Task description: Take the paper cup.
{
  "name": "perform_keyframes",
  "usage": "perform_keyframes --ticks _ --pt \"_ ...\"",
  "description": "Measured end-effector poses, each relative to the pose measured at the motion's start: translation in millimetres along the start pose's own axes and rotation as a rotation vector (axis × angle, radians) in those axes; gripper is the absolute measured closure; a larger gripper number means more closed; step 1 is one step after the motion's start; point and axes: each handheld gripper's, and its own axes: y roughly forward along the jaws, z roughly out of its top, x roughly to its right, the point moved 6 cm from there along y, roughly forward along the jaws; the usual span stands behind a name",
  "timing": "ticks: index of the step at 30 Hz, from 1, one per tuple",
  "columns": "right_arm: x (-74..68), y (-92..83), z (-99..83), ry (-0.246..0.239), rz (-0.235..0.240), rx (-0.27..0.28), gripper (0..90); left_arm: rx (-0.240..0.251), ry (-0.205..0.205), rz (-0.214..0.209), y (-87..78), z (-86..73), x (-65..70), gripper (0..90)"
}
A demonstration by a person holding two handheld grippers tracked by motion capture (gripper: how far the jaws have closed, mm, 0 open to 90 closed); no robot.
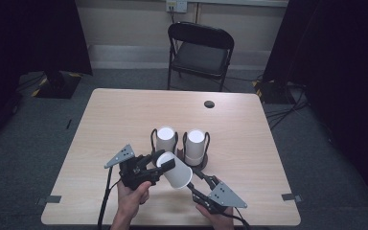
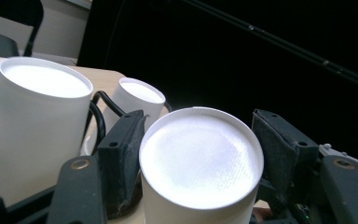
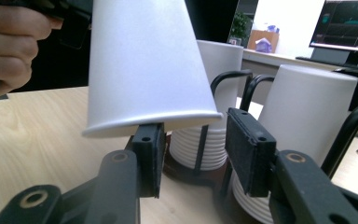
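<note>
A white paper cup [image 1: 176, 172] lies tilted above the table, its closed bottom [image 2: 200, 158] clamped between the pads of my left gripper [image 1: 159, 164], which is shut on it. The cup's open rim [image 3: 154, 123] points toward my right gripper [image 1: 197, 176]. In the right gripper view the rim hangs over that gripper's left pad [image 3: 149, 158], and the jaws stand apart without pressing on the cup wall, so my right gripper [image 3: 193, 149] is open. Behind stand two stacks of upturned white cups [image 1: 166, 139] [image 1: 195, 143] in black wire holders.
The two cup stacks [image 3: 221, 60] [image 3: 307, 112] stand close behind the held cup. A cable hole [image 1: 209, 104] sits at the table's far side. A black folding chair [image 1: 201, 50] stands beyond the table. Bare tabletop [image 1: 115, 115] spreads to the left and far side.
</note>
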Motion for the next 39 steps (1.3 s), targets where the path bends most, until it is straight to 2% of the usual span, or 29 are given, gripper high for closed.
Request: perform_keyframes --ticks 6,10,11,13,15,16,18,20,26,30,33,35,39 --pt "-0.9 0.9 3.9 -0.036 0.002 0.029 63.5 -0.002 -0.053 -0.036 -2.3 -1.8 -0.4 36.2" --pt "-0.8 4.0 6.6 -0.06 0.002 0.053 66.3 -0.008 -0.055 -0.05 -3.6 -1.6 1.0 36.2" --pt "0.0 5.3 8.1 -0.075 0.006 0.073 68.2 -0.007 -0.062 -0.065 -3.6 -0.8 2.7 36.2" --pt "0.0 5.6 8.6 -0.076 0.007 0.078 68.4 -0.012 -0.063 -0.072 -3.4 -0.5 4.1 36.2" --pt "1.3 7.3 9.8 -0.087 0.002 0.086 69.2 -0.018 -0.053 -0.071 -2.6 0.1 6.3 36.2" --pt "3.2 8.3 12.1 -0.095 0.006 0.099 69.6 -0.024 -0.07 -0.098 -1.9 0.6 8.5 36.2" --pt "3.8 8.6 13.3 -0.092 0.007 0.106 69.9 -0.021 -0.075 -0.113 -1.7 1.1 10.0 36.2" --pt "3.5 9.8 18.4 -0.098 0.016 0.13 71.0 -0.028 -0.065 -0.11 -0.6 1.0 11.6 36.2" --pt "0.9 9.7 21.8 -0.122 0.012 0.149 74.6 -0.027 -0.109 -0.146 2.1 3.7 7.7 36.1" --pt "0.1 9.5 23.8 -0.126 0.011 0.163 75.7 -0.031 -0.109 -0.155 2.4 5.9 7.1 35.9" --pt "-0.9 10.2 26.7 -0.134 0.009 0.176 75.0 -0.041 -0.124 -0.176 3.2 5.9 6.3 35.9" --pt "-1.1 10.5 27.1 -0.135 0.01 0.178 73.9 -0.049 -0.119 -0.171 4.2 5.2 6.7 35.9" --pt "-1.9 10.7 26.9 -0.137 0.013 0.172 78.5 -0.023 -0.129 -0.168 5.2 6.7 6.3 35.4"
